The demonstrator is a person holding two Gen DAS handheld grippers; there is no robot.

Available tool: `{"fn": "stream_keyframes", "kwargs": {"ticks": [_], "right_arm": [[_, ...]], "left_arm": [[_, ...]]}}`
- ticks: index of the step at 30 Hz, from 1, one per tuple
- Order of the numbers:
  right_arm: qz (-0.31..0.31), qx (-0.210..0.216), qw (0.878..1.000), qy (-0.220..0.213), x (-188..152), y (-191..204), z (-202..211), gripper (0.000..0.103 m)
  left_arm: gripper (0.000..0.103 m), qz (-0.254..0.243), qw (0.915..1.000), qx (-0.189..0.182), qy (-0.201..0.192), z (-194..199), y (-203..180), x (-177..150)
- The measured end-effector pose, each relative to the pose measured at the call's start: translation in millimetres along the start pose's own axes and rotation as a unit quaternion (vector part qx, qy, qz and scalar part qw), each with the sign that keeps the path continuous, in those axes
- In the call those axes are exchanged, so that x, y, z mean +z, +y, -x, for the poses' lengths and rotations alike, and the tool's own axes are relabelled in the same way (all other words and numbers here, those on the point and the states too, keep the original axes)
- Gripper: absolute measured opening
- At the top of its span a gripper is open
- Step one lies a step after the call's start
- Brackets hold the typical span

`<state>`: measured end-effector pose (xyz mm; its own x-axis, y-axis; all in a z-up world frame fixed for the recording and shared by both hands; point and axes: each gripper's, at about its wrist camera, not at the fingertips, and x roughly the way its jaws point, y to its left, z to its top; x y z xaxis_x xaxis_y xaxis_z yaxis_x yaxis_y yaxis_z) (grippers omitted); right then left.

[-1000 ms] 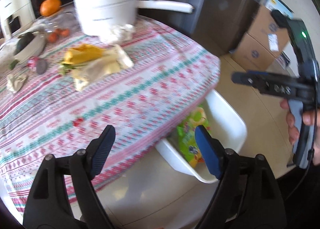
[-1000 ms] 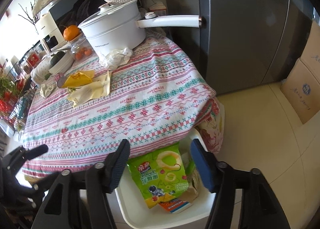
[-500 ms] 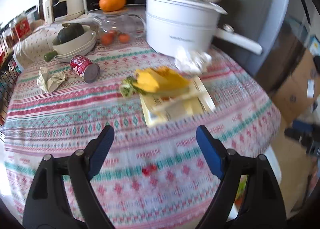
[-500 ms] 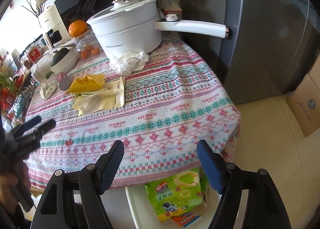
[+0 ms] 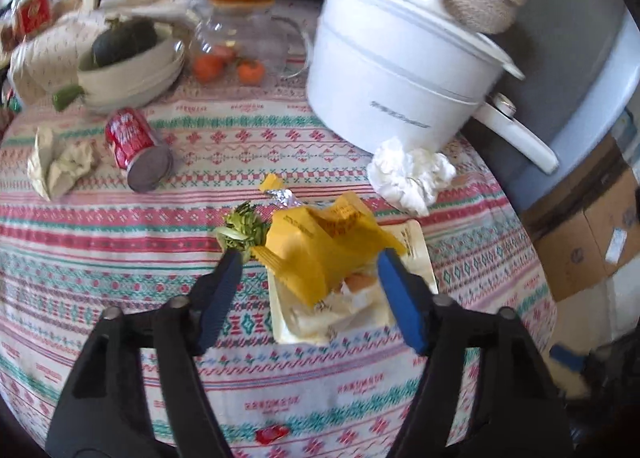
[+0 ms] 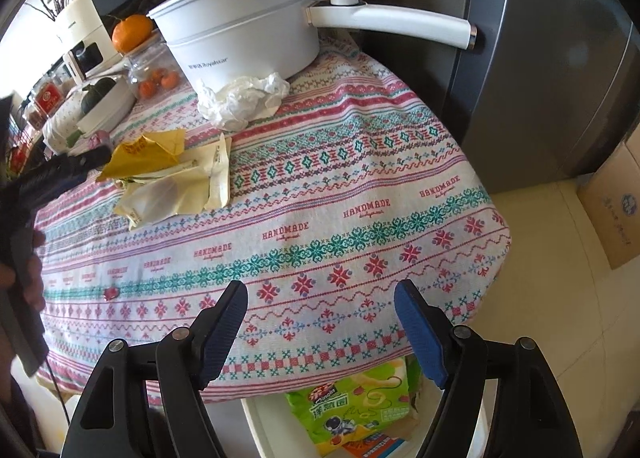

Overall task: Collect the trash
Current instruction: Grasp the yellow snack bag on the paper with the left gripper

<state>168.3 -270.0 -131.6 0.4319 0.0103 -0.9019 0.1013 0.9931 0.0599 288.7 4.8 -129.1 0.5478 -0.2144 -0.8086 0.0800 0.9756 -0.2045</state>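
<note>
**Left wrist closing over the yellow wrapper pile**

Left wrist view: left gripper (image 5: 310,260) is hanging over the patterned tablecloth (image 5: 120,242), jaws closing, still apart, with the yellow wrapper (image 5: 320,242) sitting between the pads, not visibly pinched. Wrapper is lying on a cream paper tray (image 5: 416,246) with green scraps (image 5: 240,226) at its 9 o'clock. Crumpled white tissue (image 5: 408,174) is lying at 1 o'clock from the wrapper, touching the white pot (image 5: 392,74). Red can (image 5: 136,142) is lying on its side at 10 o'clock, crumpled paper (image 5: 56,166) just beside it.

Right wrist view: right gripper (image 6: 320,298) is hovering at the table edge, jaws wide apart, holding nothing. White bin (image 6: 264,430) is sitting below the edge at 6 o'clock, with a green snack bag (image 6: 352,406) inside. Yellow wrapper (image 6: 148,154) is lying at 10 o'clock, the left gripper (image 6: 96,156) reaching it from the left, a hand (image 6: 28,278) showing at 9 o'clock. Tissue (image 6: 240,98) is lying at 12 o'clock against the pot (image 6: 240,38).
</note>
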Motion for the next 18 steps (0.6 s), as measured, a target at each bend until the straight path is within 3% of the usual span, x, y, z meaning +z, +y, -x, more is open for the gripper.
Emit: {"fn": "stream_keyframes", "kwargs": {"ticks": [2,6,10,18], "right_arm": [[0.001,-0.002,1.0,0.002,-1,-1,-1,0.077],[0.005,-0.005,1.0,0.008,-3,0,-6,0.077],[0.009,-0.008,1.0,0.011,-4,1,-9,0.077],[0.006,-0.003,1.0,0.008,-3,4,-8,0.077]], "left_arm": [[0.048,0.016,0.9998,-0.007,0.007,-7,1,3],[0.006,0.042,0.9986,-0.01,0.03,-18,5,2],[0.0,0.044,0.9986,-0.017,0.025,-12,5,-3],[0.0,-0.016,0.9997,-0.015,-0.009,22,-1,1]]}}
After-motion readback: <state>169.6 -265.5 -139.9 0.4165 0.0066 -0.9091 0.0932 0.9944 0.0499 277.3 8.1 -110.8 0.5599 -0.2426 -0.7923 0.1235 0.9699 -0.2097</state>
